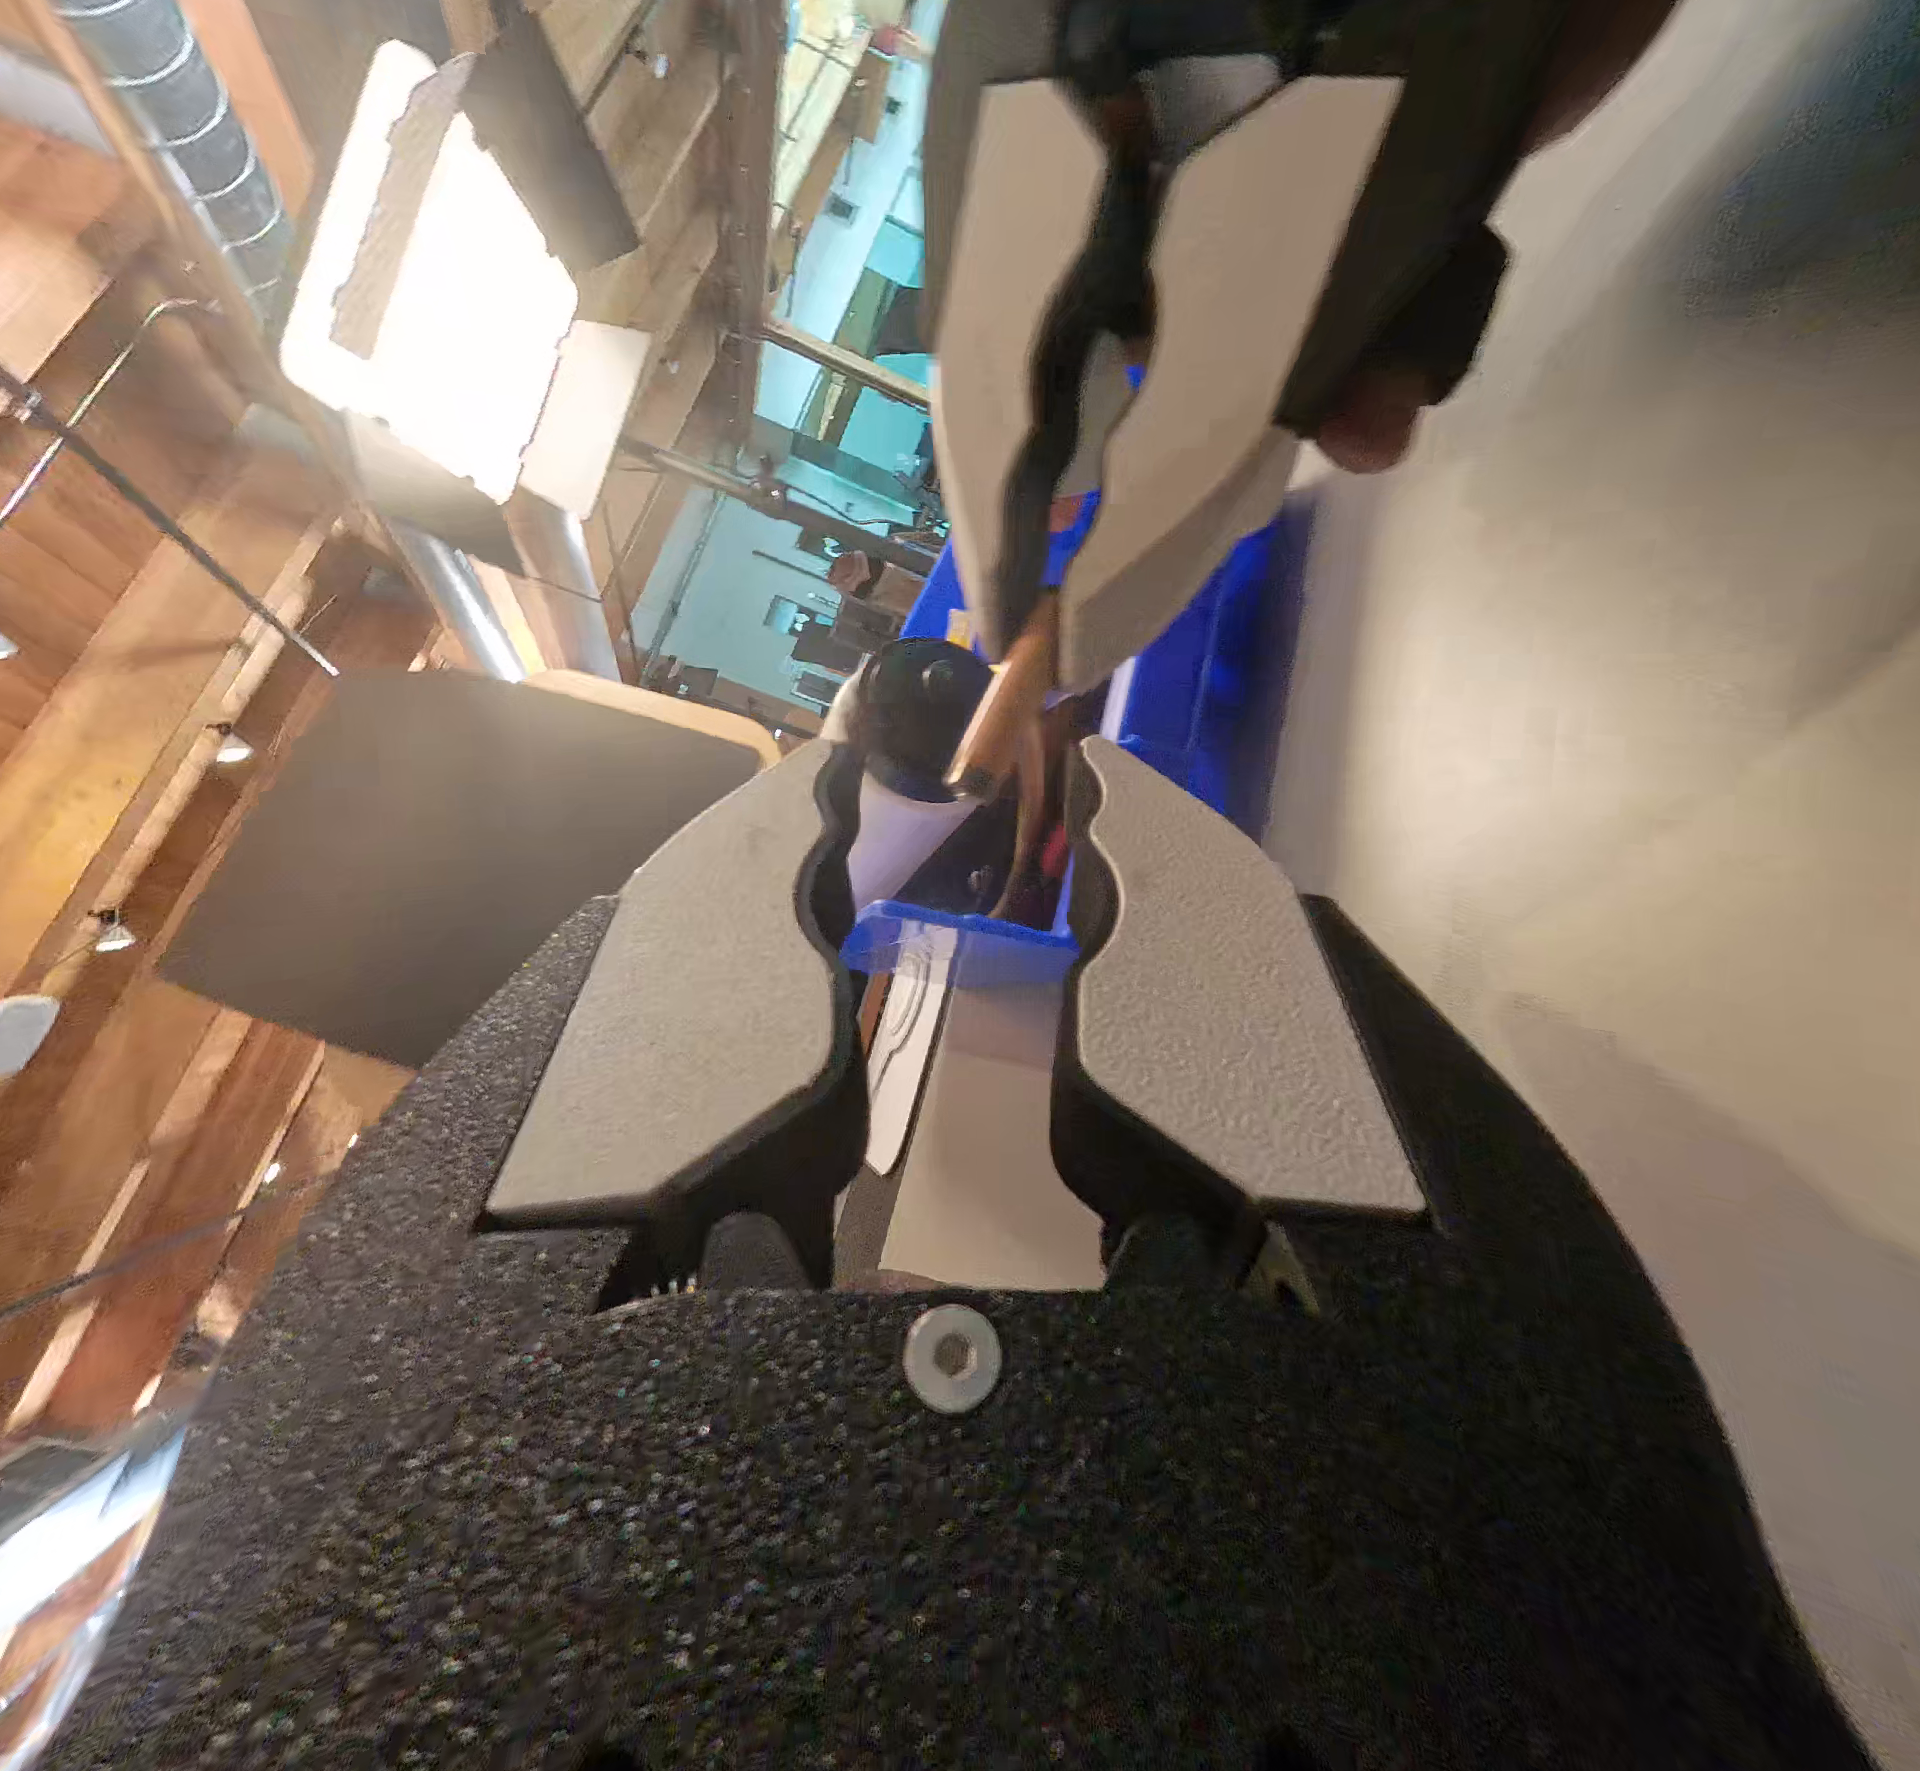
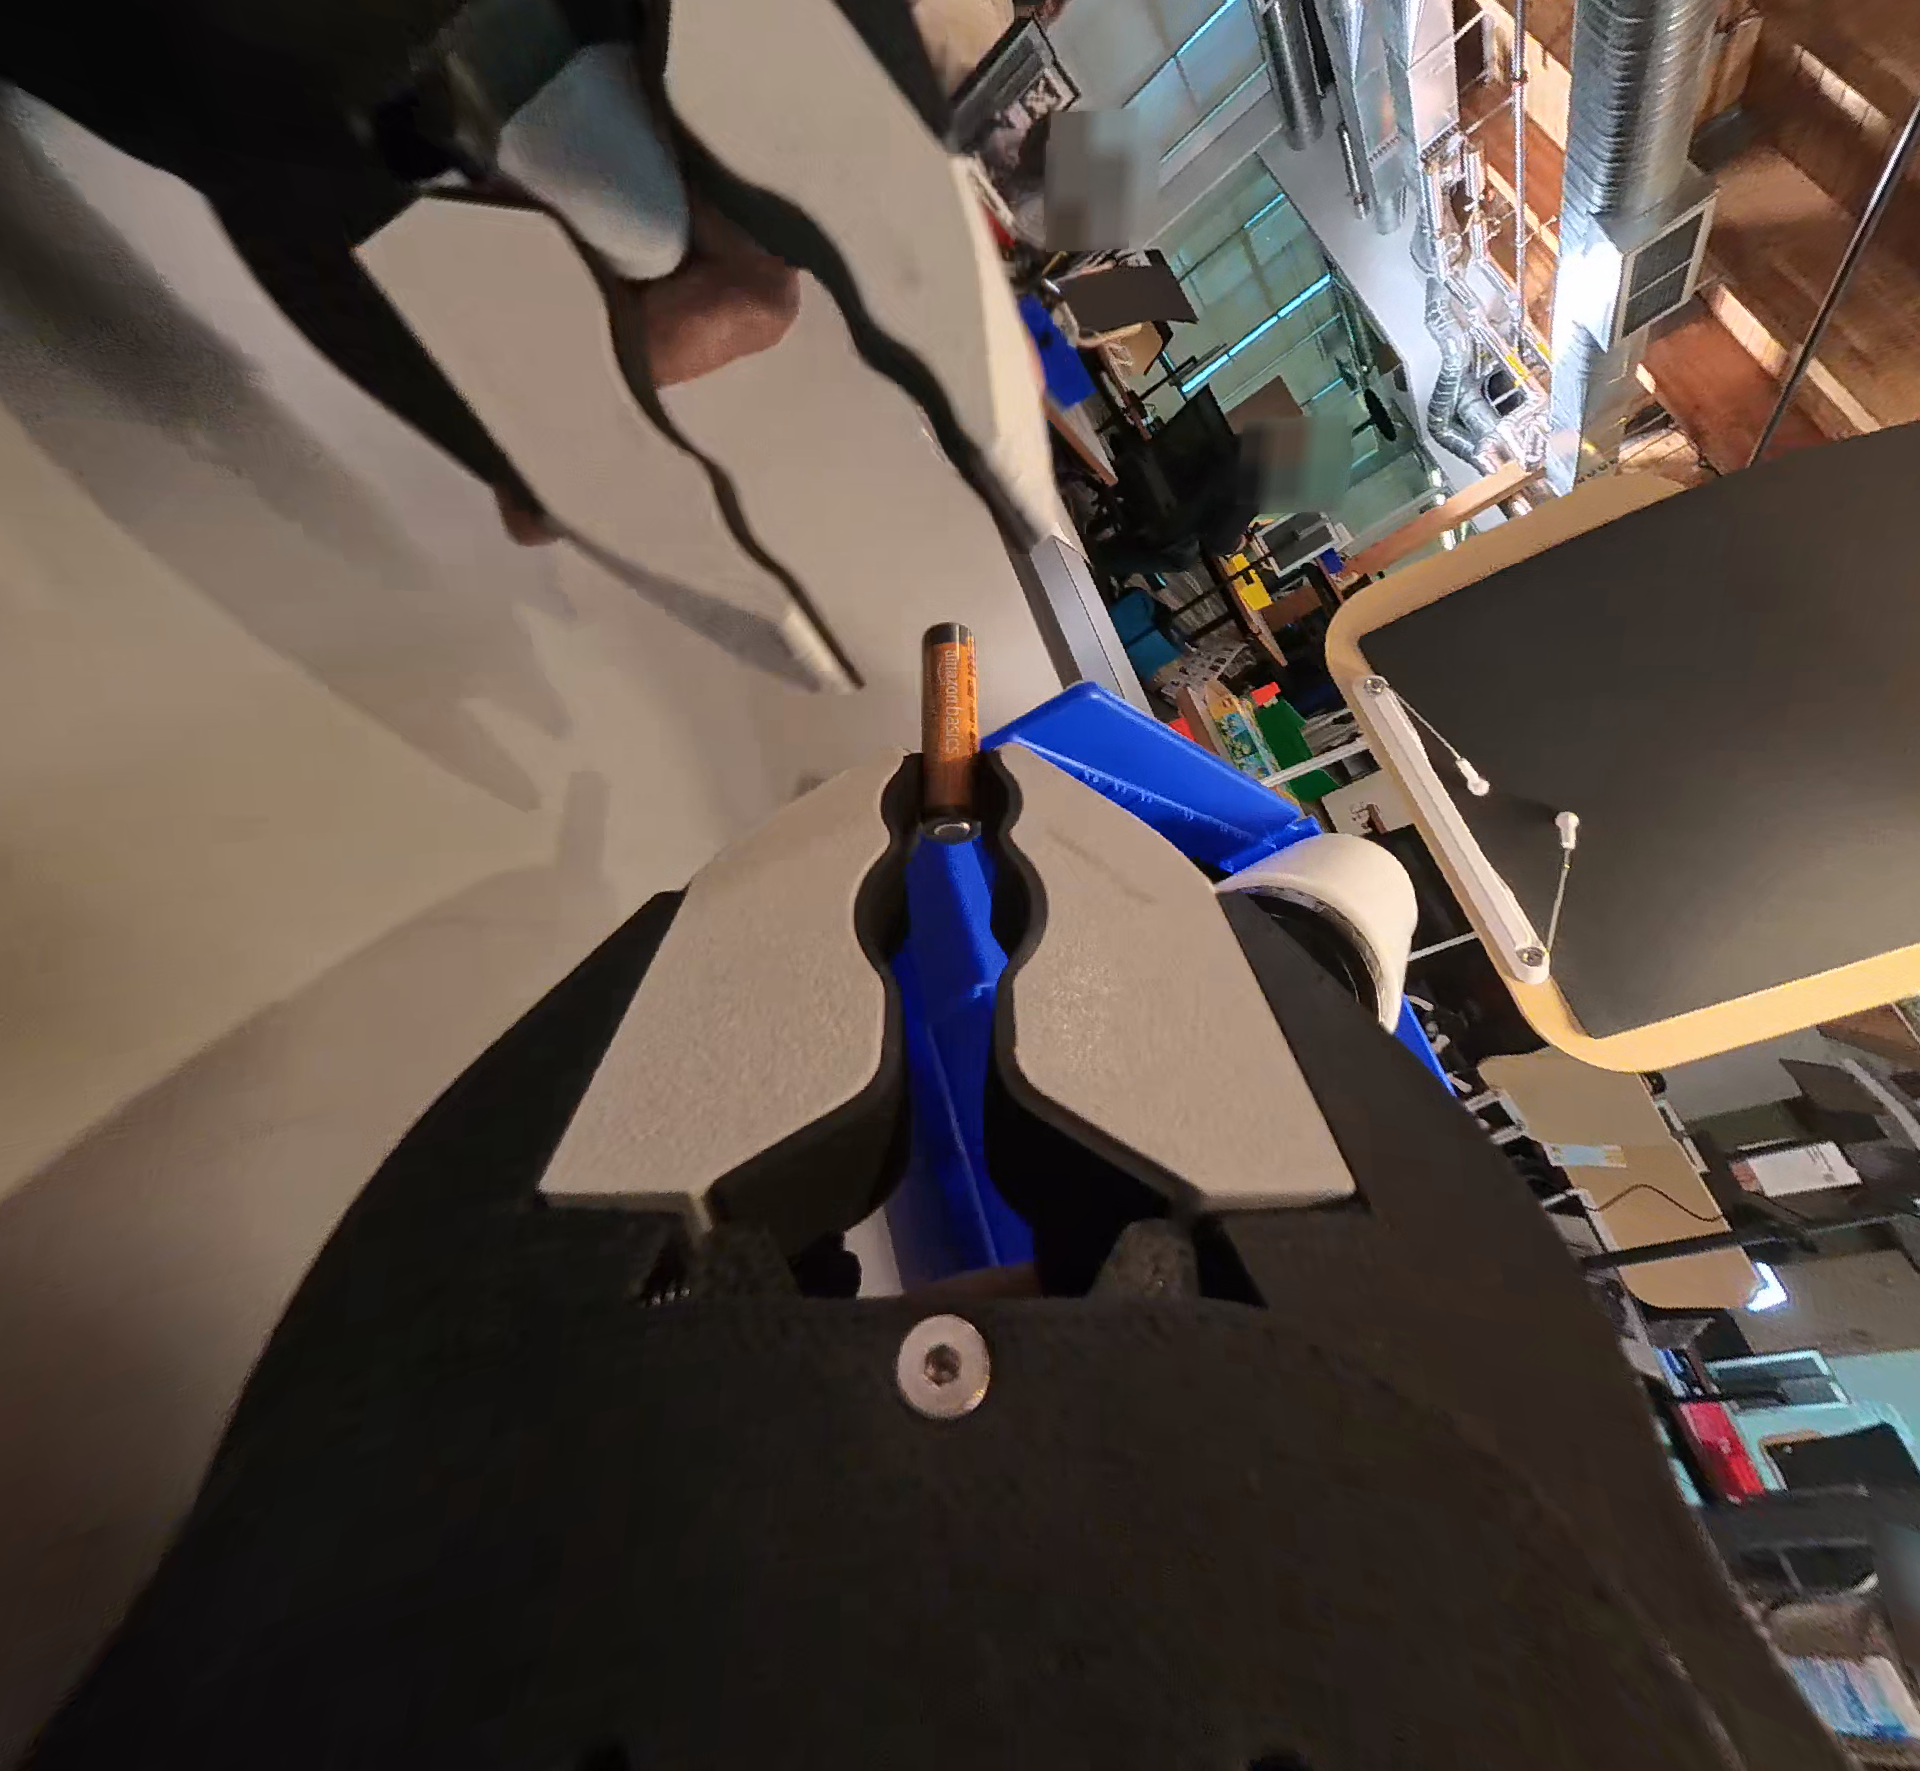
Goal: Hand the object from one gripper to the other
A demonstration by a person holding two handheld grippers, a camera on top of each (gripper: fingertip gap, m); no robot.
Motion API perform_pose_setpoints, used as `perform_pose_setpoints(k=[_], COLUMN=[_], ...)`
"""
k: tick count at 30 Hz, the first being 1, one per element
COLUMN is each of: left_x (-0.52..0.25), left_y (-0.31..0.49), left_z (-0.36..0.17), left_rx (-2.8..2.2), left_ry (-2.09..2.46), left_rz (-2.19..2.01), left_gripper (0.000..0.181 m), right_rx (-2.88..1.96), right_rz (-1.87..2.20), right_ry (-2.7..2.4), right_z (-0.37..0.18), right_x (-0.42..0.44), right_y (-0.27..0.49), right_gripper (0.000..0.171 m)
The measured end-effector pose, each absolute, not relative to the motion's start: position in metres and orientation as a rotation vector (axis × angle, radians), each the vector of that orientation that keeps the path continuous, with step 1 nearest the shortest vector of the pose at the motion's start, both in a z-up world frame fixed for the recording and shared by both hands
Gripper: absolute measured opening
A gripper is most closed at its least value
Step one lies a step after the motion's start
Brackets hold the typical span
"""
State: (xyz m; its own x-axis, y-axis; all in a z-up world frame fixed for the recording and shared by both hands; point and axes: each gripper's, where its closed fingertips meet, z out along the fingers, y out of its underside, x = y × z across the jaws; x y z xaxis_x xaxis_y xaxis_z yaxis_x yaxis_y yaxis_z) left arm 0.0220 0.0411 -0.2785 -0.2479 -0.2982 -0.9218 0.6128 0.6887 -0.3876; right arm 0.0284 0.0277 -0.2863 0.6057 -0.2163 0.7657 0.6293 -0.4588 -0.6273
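The left tongs [image 1: 956,786] stand well apart, with nothing between their grey fingers [image 1: 707,994]; through the gap the left wrist view shows the rim of a blue bin [image 1: 956,952] and a white roll with a black core [image 1: 914,734] leaning in it. The pale surface [image 1: 1610,786] fills the right side of that view. In the right wrist view the left tongs [image 2: 914,609] come in from the upper left, spread wide and blurred, their tips just short of the battery's far end but not touching it.

The right tongs [image 2: 951,771] are closed onto a slim copper-and-black battery [image 2: 951,713], pinching its near end at the very tips so that most of its length sticks out forward. Seen from the left wrist view, the right tongs [image 1: 1023,641] reach down from the top, and the battery [image 1: 997,724] pokes out of them at a slant, just above the opening of the left tongs. A person's fingers [image 1: 1361,433] show behind the right tongs there.

Farther right in the right wrist view lie the blue bin [image 2: 1143,765], the white roll [image 2: 1340,890] and a dark board with a light wooden edge [image 2: 1662,734].
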Motion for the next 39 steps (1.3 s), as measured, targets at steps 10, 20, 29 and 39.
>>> perform_pose_setpoints(k=[10, 20, 29, 39], left_x=[0.034, 0.035, -0.009, -0.023], left_y=[0.034, 0.029, -0.002, -0.011], left_z=[-0.301, -0.295, -0.302, -0.315], left_rx=[0.3, -0.519, -1.338, -1.543], left_ry=[1.602, 2.033, 2.435, 2.552], left_rz=[-0.62, -1.524, -2.486, -2.472], left_gripper=[0.012, 0.012, 0.012, 0.012], right_rx=[-1.816, -1.608, -1.51, -1.507], right_rz=[-1.085, -1.37, -1.719, -1.667], right_ry=[-0.447, -0.509, -0.843, -1.037], right_z=[-0.296, -0.267, -0.282, -0.308], right_x=[0.017, 0.028, 0.033, 0.014], right_y=[0.035, 0.019, 0.017, 0.031], right_gripper=[0.011, 0.039, 0.048, 0.022])
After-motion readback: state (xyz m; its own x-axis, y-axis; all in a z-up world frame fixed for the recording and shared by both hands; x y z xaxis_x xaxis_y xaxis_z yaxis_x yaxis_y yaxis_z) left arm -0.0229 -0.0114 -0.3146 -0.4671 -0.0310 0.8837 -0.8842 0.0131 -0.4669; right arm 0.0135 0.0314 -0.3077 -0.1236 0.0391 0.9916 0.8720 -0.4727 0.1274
